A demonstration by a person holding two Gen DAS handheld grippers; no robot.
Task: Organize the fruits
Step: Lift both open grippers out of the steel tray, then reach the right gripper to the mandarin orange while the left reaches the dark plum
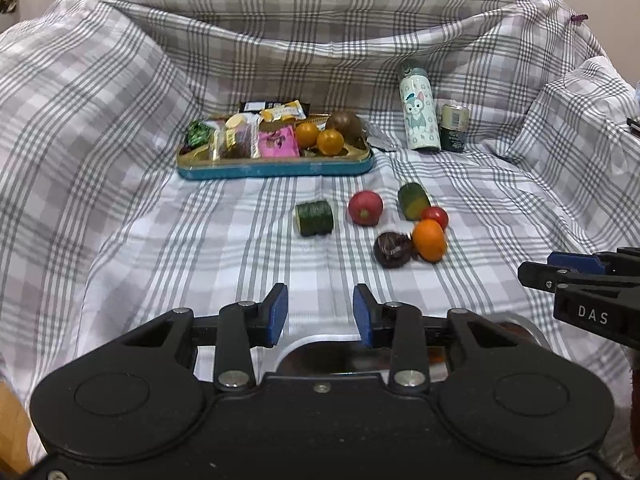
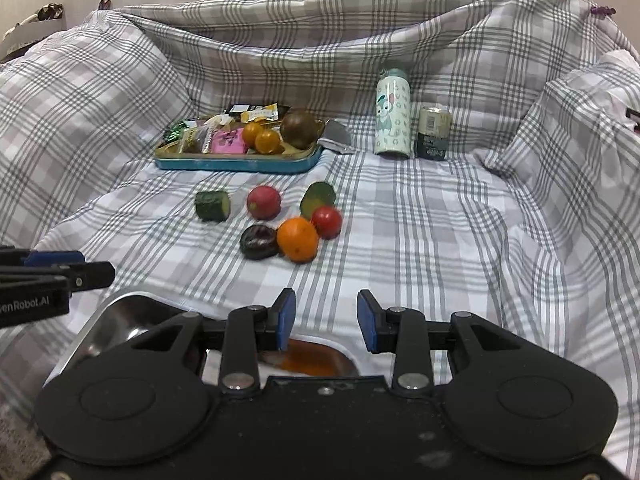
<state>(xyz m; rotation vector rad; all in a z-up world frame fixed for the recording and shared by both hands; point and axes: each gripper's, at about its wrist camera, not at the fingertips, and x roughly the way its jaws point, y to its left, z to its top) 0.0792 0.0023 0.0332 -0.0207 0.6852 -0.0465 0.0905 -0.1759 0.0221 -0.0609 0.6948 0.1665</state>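
Six loose pieces on the checked cloth [image 1: 160,240], mid-scene, well ahead of both claws: cucumber piece [image 1: 314,218] furthest left, on its side, apart from the rest; red fruit [image 1: 365,208] to its right; green piece [image 1: 414,201] further right, tilted, yellowish at one end; tomato [image 1: 435,216] just beside that; orange [image 1: 429,240] nearer, touching or almost touching the tomato; dark fruit [image 1: 392,250] against the orange's left side. Beyond them, a teal tray [image 1: 276,168] holding wrapped packets [image 1: 276,142] on the left half and, on the right half, two small oranges [image 1: 330,142] side by side with a round brown fruit [image 1: 344,124] behind. Right of the tray, upright: a printed bottle [image 1: 418,112]; a dark can [image 1: 454,128] just beside it. Left claw [image 1: 320,312]: blue pads apart with a moderate gap, gripping nothing, only cloth visible between; aimed down and forward toward the loose pieces. Right claw [image 2: 326,318]: same moderate gap, nothing held; visible side-on at the right edge of the left view. Under both claws, nearest the cameras, a shiny metal bowl [image 2: 116,320]; rim showing between the left claw's fingers, left part bare in the right view; something orange-brown inside, below the right claw, too hidden to name.
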